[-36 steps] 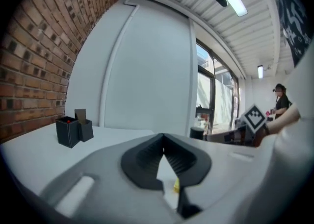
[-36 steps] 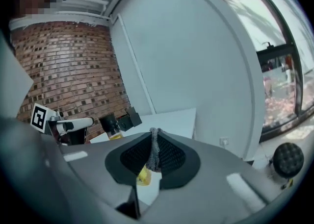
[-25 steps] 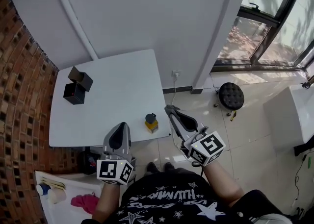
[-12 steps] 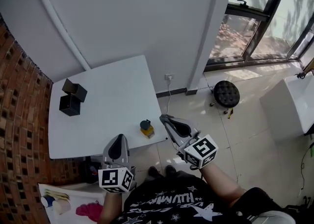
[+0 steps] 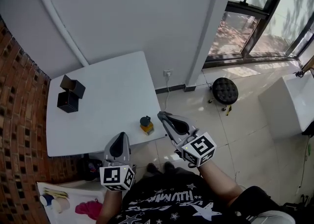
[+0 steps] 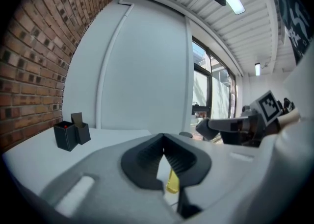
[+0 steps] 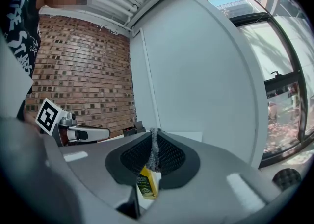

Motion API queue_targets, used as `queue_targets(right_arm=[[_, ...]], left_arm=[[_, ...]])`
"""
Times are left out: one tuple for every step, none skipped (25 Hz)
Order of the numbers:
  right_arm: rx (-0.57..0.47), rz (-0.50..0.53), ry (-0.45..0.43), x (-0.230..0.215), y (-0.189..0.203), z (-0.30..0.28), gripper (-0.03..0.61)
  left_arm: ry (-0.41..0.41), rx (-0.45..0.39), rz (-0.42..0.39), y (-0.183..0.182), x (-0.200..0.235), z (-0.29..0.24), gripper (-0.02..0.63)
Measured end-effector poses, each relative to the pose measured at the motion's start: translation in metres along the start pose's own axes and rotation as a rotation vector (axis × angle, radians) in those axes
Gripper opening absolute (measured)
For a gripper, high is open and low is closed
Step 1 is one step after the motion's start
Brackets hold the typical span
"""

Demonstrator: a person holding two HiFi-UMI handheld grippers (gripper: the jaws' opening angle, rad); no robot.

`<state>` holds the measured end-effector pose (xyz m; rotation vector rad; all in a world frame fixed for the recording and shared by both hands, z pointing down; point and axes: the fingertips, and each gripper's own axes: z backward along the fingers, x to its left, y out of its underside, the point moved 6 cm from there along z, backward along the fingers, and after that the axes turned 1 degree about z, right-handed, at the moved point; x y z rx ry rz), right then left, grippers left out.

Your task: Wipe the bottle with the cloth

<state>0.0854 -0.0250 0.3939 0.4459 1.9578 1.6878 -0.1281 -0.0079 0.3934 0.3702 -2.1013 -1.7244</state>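
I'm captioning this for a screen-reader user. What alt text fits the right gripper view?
The right hand-held gripper pinches a grey cloth between its closed jaws, with a yellow bottle on the white table just beyond them. The left hand-held gripper shows at left before a brick wall; a window is at right.

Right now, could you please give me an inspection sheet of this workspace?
Surface: white table.
Job's things: yellow bottle upright near the table's front edge; grey cloth pinched in the right gripper.
Clutter: two black boxes at the table's far left.
Grippers: left gripper shut, empty; right gripper shut on the cloth.
Cables: one cable hanging from a wall outlet.
Surroundings: brick wall, window, black stool, tiled floor.
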Motion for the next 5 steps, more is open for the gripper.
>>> queue_targets(right_arm=[[0.002, -0.006, 0.001, 0.0000, 0.0006, -0.0004, 0.035], [0.006, -0.010, 0.003, -0.0001, 0.0016, -0.0007, 0.035], [0.010, -0.014, 0.005, -0.0001, 0.0029, -0.0010, 0.035], [0.014, -0.018, 0.007, -0.0002, 0.0040, -0.0013, 0.035], [0.017, -0.022, 0.009, -0.0002, 0.0051, -0.0017, 0.035]], left_arm=[[0.003, 0.002, 0.001, 0.0005, 0.0000, -0.0008, 0.003], [0.006, 0.005, 0.000, 0.0012, 0.0003, -0.0017, 0.005], [0.007, 0.007, 0.000, 0.0020, 0.0006, -0.0026, 0.005], [0.008, 0.010, -0.002, 0.0028, 0.0010, -0.0036, 0.005], [0.009, 0.013, -0.003, 0.0036, 0.0014, -0.0047, 0.005]])
